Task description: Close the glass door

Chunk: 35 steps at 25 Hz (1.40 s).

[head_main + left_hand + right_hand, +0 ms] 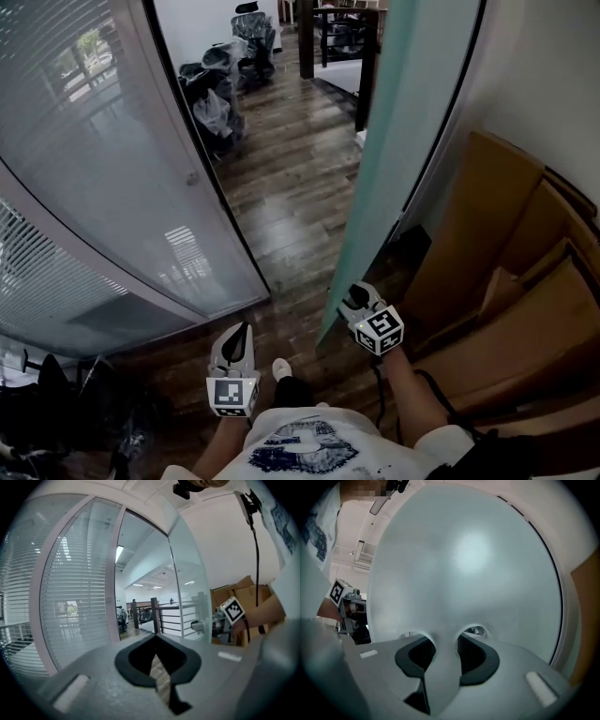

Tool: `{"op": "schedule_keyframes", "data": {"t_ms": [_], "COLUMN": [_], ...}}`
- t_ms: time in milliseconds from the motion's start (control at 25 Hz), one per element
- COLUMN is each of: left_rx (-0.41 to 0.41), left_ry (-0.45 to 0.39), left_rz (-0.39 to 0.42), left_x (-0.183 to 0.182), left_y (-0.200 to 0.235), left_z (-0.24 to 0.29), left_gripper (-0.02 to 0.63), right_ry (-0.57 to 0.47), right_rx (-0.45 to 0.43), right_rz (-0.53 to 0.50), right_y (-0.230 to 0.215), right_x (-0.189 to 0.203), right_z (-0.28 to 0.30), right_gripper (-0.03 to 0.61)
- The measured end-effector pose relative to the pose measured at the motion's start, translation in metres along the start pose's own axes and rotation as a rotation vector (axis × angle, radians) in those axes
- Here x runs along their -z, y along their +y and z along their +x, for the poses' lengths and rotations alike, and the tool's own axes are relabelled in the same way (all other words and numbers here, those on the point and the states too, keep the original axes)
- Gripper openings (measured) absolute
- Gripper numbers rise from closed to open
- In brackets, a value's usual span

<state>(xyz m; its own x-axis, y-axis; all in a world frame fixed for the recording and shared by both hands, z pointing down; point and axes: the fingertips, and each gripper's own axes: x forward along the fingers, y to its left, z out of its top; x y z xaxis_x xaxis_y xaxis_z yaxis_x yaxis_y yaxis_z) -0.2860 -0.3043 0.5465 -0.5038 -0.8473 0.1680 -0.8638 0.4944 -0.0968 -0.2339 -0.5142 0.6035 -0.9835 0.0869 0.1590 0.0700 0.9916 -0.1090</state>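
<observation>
glass door [394, 141]: frosted, matt, smooth, pale green | floor [291, 187]: dark wood planks, glossy sheen | cardboard boxes [487, 234]: matt brown, plain | glass wall [103, 169]: clear, shiny, reflective | shirt [300, 445]: white cloth, printed

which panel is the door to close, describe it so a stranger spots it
Find the wood floor running through the doorway, then look at its right side, in front of the stacked cardboard. The glass door is the pale green frosted panel standing open there, with the right claw clamped on its edge; the panes on the left are grey with blinds.
</observation>
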Motion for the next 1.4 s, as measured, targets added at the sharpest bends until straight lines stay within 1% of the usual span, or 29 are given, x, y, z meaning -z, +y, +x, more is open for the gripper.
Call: {"op": "schedule_keyframes", "data": {"t_ms": [120, 320, 560, 840, 1160, 1400], "left_rx": [-0.001, -0.004, -0.029, -0.045, -0.054, -0.077], "left_ry": [0.007, 0.014, 0.010, 0.003, -0.004, -0.001], "left_rz": [-0.005, -0.018, -0.027, -0.038, -0.044, -0.059], "left_x": [0.000, 0.005, 0.005, 0.009, 0.020, 0.021], "left_y": [0.012, 0.042, 0.085, 0.127, 0.173, 0.190], "left_z": [0.014, 0.031, 0.048, 0.062, 0.055, 0.052], "left_gripper": [-0.003, -0.003, -0.003, -0.003, -0.003, -0.003], "right_ry": [0.001, 0.015, 0.006, 0.021, 0.038, 0.040], "right_rx": [-0.004, 0.017, 0.087, 0.124, 0.178, 0.209], "right_rz": [-0.002, -0.001, 0.008, 0.021, 0.028, 0.027], "right_y": [-0.001, -0.001, -0.008, -0.020, -0.026, -0.035], "right_x": [-0.005, -0.008, -0.015, -0.021, -0.024, -0.027], "right_z": [0.021, 0.062, 0.111, 0.162, 0.208, 0.231], "right_gripper": [0.141, 0.141, 0.140, 0.140, 0.138, 0.138]}}
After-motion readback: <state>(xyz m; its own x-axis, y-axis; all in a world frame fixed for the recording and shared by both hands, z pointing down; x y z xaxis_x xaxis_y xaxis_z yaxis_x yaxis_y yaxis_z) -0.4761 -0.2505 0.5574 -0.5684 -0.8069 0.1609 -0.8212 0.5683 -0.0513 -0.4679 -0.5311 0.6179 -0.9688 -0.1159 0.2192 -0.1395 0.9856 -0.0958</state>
